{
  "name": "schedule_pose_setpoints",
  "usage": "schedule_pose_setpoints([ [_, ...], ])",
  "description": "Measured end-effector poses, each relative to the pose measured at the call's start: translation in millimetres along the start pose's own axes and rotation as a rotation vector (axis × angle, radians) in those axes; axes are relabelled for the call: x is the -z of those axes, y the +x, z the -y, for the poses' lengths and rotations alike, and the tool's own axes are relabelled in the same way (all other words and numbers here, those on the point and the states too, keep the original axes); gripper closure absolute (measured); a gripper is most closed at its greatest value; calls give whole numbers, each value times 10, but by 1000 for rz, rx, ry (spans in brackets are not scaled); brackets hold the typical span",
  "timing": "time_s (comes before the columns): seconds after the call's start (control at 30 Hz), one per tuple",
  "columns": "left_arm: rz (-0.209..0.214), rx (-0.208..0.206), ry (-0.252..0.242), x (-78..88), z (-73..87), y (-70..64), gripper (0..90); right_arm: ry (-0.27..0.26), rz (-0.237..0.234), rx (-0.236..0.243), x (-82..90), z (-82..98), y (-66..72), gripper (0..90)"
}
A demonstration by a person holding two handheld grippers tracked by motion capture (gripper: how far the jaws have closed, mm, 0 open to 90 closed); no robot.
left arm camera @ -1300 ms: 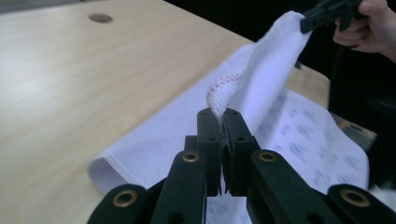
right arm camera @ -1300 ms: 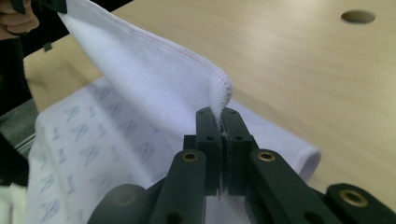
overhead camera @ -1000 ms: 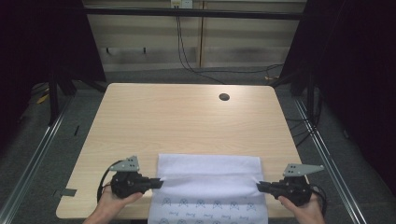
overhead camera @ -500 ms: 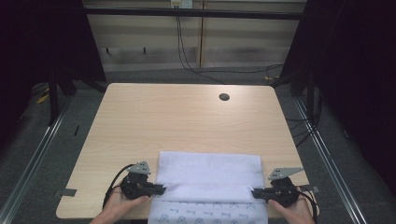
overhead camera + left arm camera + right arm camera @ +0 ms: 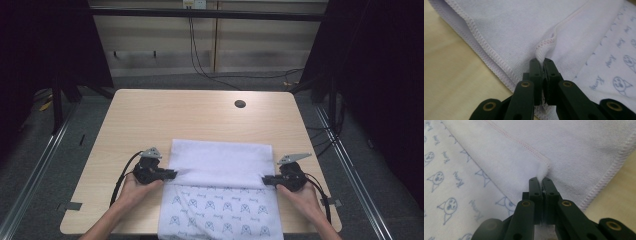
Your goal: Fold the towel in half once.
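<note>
A white towel (image 5: 220, 190) lies on the near half of the wooden table (image 5: 150, 120), its near end hanging over the table's near edge. The far part has been folded back toward the person, so a plain white band covers the middle and the printed side, with small blue cat faces, shows nearer the person. The folded flap's edge runs left to right between the two grippers.

The left gripper (image 5: 170, 174) sits at the towel's left side, its jaws pressed together on the left corner of the flap; in the left gripper view (image 5: 541, 62) the stitched hem bunches up right at the jaw tips. The right gripper (image 5: 266, 180) sits at the towel's right side, jaws likewise clamped on the flap's right corner, which puckers between the tips in the right gripper view (image 5: 541, 180).

A small dark round hole (image 5: 240, 104) is set in the table's far right part, well apart from the towel.
</note>
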State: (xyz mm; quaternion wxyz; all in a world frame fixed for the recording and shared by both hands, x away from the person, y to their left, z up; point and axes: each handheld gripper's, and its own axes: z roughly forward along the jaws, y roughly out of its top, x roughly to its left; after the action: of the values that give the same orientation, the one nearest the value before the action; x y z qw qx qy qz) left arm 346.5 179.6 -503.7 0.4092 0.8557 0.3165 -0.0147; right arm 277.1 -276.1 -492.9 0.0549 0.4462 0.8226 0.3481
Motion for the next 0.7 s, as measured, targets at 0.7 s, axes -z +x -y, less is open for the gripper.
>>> schedule_pose_setpoints([
  [0.7, -189, 112, -81, -271, -537, 821, 876, -113, 85, -109, -640, -858, -767, 880],
])
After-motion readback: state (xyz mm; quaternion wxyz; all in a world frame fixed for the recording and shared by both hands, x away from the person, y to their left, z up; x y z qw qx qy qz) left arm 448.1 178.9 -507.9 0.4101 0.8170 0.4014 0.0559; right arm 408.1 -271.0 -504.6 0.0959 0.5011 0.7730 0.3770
